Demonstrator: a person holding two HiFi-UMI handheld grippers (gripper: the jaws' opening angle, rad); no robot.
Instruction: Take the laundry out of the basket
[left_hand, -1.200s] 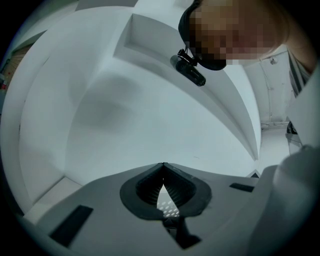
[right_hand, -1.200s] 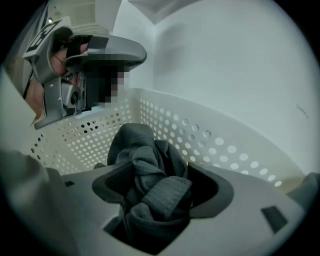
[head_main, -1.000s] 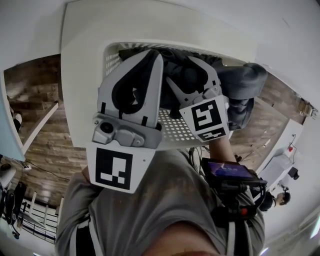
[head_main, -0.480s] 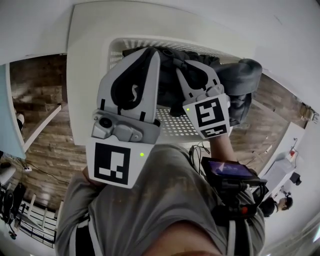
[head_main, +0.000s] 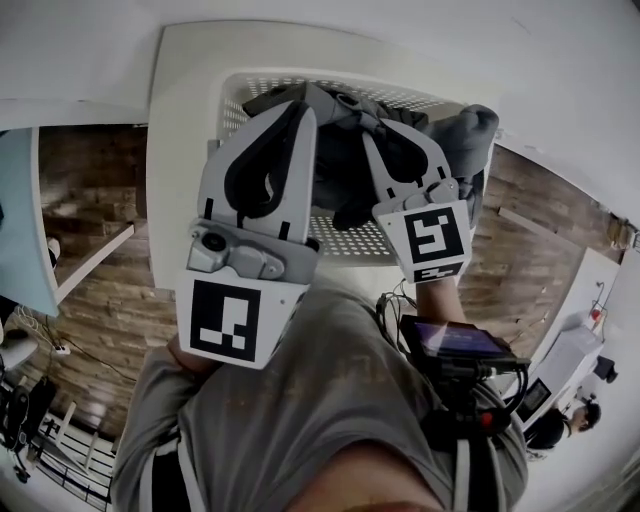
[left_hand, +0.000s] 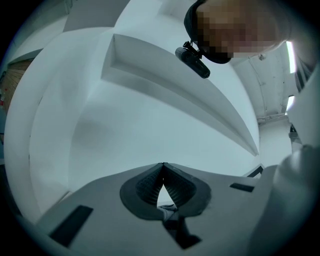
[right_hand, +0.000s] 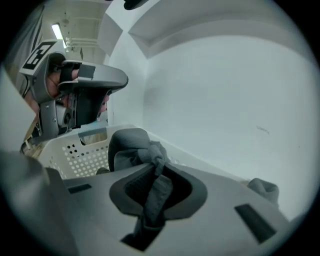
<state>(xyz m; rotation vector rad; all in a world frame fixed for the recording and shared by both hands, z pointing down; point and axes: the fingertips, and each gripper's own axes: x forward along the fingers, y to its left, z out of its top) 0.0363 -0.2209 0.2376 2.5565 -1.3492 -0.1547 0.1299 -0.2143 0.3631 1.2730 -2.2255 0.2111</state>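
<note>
One bunched fold of soft, limp laundry (right_hand: 127, 145) is pinched by the right tool (right_hand: 155, 172), its jaws just closing, over the basket (head_main: 300, 88); the left tool (left_hand: 163, 165) is pressed together.

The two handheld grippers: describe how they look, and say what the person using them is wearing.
The left gripper and right gripper are light grey plastic, each with two broad jaws around a teardrop opening lined with dark ribbed pads. Each carries a white cube with black square markers. The person wears a grey shirt.
</note>
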